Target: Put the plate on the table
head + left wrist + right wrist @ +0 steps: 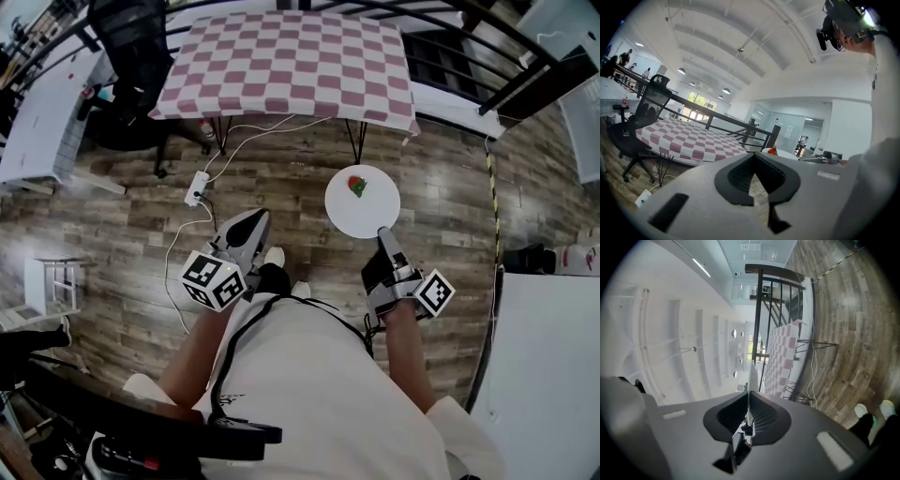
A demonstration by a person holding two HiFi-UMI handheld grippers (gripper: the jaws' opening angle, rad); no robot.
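A person stands on the wood floor with 2 grippers, 1 in each hand. The right gripper [382,232] holds the plate [372,214]. Its jaws are pinched tight on the near rim, with just the thin edge of the plate between them. The plate is white and round and looks flat. A small red and green thing [357,186] sits on it, near the far side.

The left gripper [255,220] holds nothing. Its jaws are closed together, tip to tip. It points ahead, just beside the person's body.

The plate is in the air, over the floor. The table [291,61] with the pink and white cloth is ahead of the plate, and there is bare floor between them. A white cord and a plug box [196,187] lie on the floor near the table legs.

I think this is the carry step. The plate is picked up but not yet on the table.

Next, I think the plate has to go forward until it is over the cloth, then come down flat. It should stay level, or the red thing may slide off. Only when the plate rests on the cloth should the right jaws let go. The feet should stay away from the cord.
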